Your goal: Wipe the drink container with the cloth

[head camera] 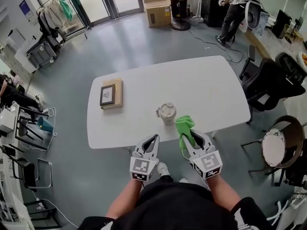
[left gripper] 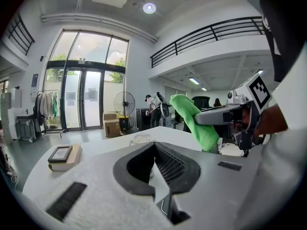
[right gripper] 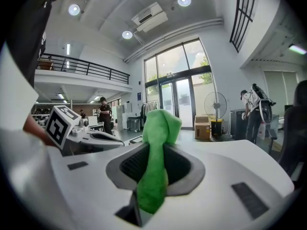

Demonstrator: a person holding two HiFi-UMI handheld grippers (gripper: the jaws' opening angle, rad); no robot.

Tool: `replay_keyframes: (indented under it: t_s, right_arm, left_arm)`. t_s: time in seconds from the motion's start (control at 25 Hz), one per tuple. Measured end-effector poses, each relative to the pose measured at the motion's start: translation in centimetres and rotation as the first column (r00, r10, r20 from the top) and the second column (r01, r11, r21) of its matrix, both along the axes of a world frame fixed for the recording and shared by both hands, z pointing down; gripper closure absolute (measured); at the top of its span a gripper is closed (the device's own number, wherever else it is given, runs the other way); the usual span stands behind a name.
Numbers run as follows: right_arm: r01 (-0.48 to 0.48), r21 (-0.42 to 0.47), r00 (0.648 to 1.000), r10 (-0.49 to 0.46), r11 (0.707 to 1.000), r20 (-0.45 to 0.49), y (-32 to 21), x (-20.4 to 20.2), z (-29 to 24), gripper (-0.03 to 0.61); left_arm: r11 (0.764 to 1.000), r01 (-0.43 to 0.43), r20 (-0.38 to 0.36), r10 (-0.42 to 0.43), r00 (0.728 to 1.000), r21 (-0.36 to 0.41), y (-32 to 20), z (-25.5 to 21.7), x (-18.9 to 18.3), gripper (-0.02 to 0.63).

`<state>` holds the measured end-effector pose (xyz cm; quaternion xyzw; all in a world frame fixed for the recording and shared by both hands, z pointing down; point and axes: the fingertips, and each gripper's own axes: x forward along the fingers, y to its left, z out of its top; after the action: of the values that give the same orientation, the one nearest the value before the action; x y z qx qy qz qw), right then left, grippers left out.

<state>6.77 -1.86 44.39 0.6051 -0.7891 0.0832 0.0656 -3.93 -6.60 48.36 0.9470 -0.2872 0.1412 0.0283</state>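
A beige drink container (head camera: 166, 113) with a lid stands upright near the front edge of the white table (head camera: 201, 85). My right gripper (head camera: 188, 139) is shut on a green cloth (head camera: 184, 127), which sticks up just right of the container. In the right gripper view the cloth (right gripper: 156, 162) fills the space between the jaws. My left gripper (head camera: 153, 139) is below the table's front edge, shut with nothing in it, pointing at the container. In the left gripper view the container's lid (left gripper: 139, 139) shows just over the jaw tips, with the cloth (left gripper: 194, 121) to the right.
A framed picture on a tan book (head camera: 111, 95) lies at the table's left side. Black office chairs (head camera: 268, 80) and a round seat (head camera: 276, 145) stand to the right. Cardboard boxes (head camera: 157, 6), a fan and a person (head camera: 232, 8) are far behind.
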Motion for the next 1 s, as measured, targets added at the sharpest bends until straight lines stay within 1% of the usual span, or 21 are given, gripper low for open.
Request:
replay_keyframes:
  t_s: [0.24,0.44,0.56,0.84,1.0]
  right_arm:
    - [-0.052,-0.025,0.999,0.052,0.998,0.011,-3.7,0.1,0.6,0.486]
    - [-0.099,-0.048,0.994,0.101,0.994,0.029,-5.4,0.3,1.1,0.486]
    - [-0.116,-0.06,0.992,0.119,0.991,0.038,-6.3,0.6,1.4,0.486]
    - [-0.111,-0.087,0.99,0.118,0.99,0.071,-8.4,1.8,2.2,0.486]
    - [-0.085,-0.095,0.992,0.093,0.992,0.087,-9.7,2.8,2.7,0.486]
  left_arm:
    - [0.999,-0.046,-0.013,0.046,0.999,-0.005,-3.6,0.2,-0.3,0.6]
    - [0.997,-0.08,-0.015,0.08,0.997,-0.005,-5.4,0.3,-1.1,0.6]
    - [0.996,-0.084,-0.019,0.084,0.996,-0.005,-6.4,0.3,-1.4,0.6]
    - [0.996,-0.086,-0.011,0.086,0.996,-0.028,-7.5,1.5,-0.9,0.6]
    - [0.998,-0.055,-0.011,0.055,0.998,-0.02,-8.7,1.3,-0.1,0.6]
